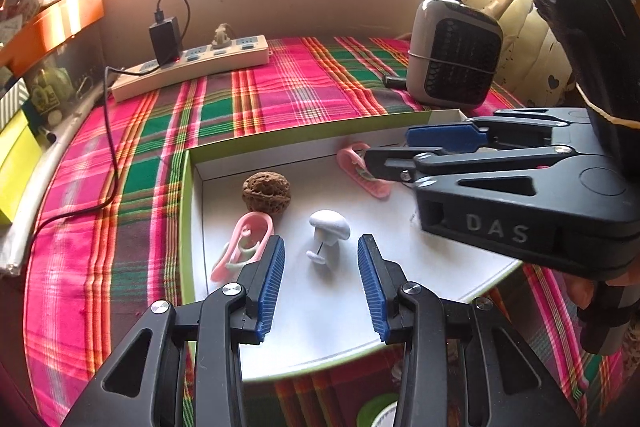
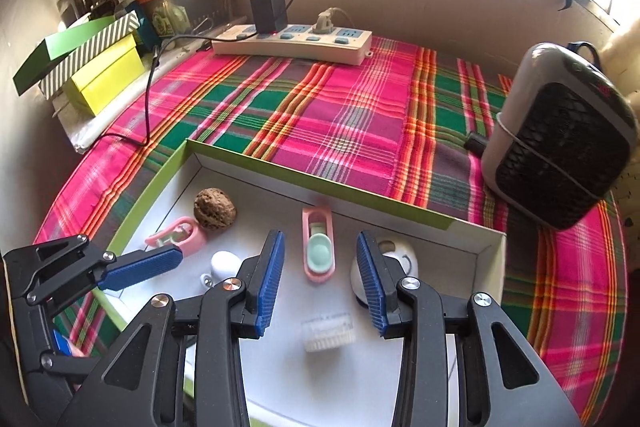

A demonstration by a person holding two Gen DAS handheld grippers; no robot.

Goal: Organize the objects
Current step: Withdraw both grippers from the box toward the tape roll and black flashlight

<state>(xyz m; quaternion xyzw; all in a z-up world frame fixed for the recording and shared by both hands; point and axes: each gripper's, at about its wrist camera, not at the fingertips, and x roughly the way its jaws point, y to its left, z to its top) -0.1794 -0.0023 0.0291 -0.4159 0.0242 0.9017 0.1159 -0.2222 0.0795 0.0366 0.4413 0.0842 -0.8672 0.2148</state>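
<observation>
Left wrist view
Tray [image 1: 192, 163]: lying on the plaid cloth [image 1: 280, 95], green rim, white floor.
Holding inside: one walnut [image 1: 266, 193], one white mushroom-shaped piece [image 1: 329, 227], two pink clips [image 1: 244, 245] [image 1: 362, 173].
Near clip: lying flat, long axis running diagonally, lower left to upper right.
Left gripper [image 1: 321, 287]: hovering above the tray, jaws moderately apart, gripping nothing.
Right gripper [image 1: 404, 151]: reaching in sideways from the right; tips just beside the far clip.

Right wrist view
Tray [image 2: 320, 183]: showing also one ribbed translucent block [image 2: 328, 335] and one white rounded piece with a smiling face [image 2: 400, 259].
Middle clip [image 2: 318, 245]: lying flat, long axis pointing away from camera.
Right gripper [image 2: 320, 287]: jaws moderately apart, empty, above the tray floor.
Background: one power strip [image 2: 292, 45], one small heater [image 2: 560, 143].
</observation>
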